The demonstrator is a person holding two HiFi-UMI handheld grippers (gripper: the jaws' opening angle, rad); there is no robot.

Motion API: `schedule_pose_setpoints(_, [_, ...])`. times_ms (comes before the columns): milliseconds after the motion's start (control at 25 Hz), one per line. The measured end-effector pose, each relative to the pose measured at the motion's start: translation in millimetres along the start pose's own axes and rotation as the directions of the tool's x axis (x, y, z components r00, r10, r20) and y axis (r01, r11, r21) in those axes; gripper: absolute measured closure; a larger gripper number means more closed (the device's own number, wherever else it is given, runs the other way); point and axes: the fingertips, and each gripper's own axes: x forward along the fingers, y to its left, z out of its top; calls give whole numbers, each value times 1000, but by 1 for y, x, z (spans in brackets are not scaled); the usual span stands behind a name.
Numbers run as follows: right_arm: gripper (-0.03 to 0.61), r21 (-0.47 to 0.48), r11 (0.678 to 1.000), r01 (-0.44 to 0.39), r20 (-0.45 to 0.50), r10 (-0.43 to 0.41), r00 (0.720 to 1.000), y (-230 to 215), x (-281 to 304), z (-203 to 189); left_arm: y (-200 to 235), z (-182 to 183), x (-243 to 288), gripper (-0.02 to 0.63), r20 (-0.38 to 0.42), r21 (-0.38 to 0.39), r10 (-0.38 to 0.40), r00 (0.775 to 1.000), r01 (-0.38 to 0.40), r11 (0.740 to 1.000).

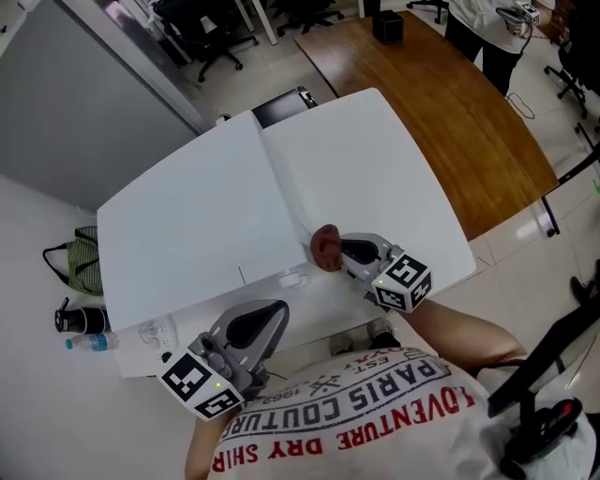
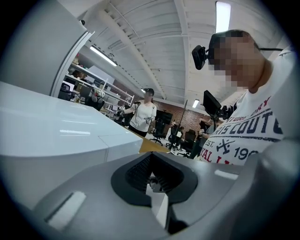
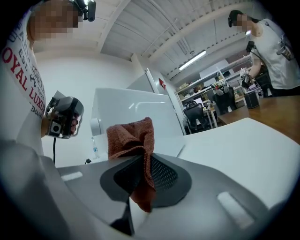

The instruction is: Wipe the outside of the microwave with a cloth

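Note:
The white microwave (image 1: 187,234) is a boxy body right in front of me; its top fills the left half of the head view. A round knob (image 1: 293,278) shows on the face toward me. My right gripper (image 1: 339,251) is shut on a reddish-brown cloth (image 1: 325,247), held at the microwave's near right corner. In the right gripper view the cloth (image 3: 131,136) bunches up out of the jaws, with the microwave (image 3: 136,117) behind it. My left gripper (image 1: 272,314) hangs low before the front face, shut on nothing; its jaws (image 2: 152,180) point along the white top (image 2: 56,126).
A white table (image 1: 394,169) adjoins the microwave on the right, with a wooden table (image 1: 450,103) beyond it. A bag (image 1: 80,262) and a bottle (image 1: 89,342) lie on the floor at left. Another person (image 1: 492,28) stands at the far right. A black stand (image 1: 548,412) is near my right side.

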Motion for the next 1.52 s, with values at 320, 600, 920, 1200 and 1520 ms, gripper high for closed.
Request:
schedule_pose_setpoints(320, [543,-48,999,-18,-6,18,1000,-28,42,20,11,-2,-16,612,12,-23,69,998,-69,997])
schedule_pose_setpoints(600, [543,-106,994,-9,-14,8,1000,-68,83,44,22,-1,-29,612,28,-36,142,989,-141,989])
schedule_pose_setpoints(920, [543,-122,993,10,-38,-14,999,-109,127,58,32,-8,-51,612,47,-81,251,967,-247,966])
schedule_pose_setpoints(1200, [543,-108,993,54,-48,-59,997,-138,151,67,36,-13,-64,612,53,-105,313,948,-306,946])
schedule_pose_setpoints(1520, [543,-149,984,98,-76,-110,991,-160,175,76,38,-19,-71,612,55,-117,352,935,-344,932])
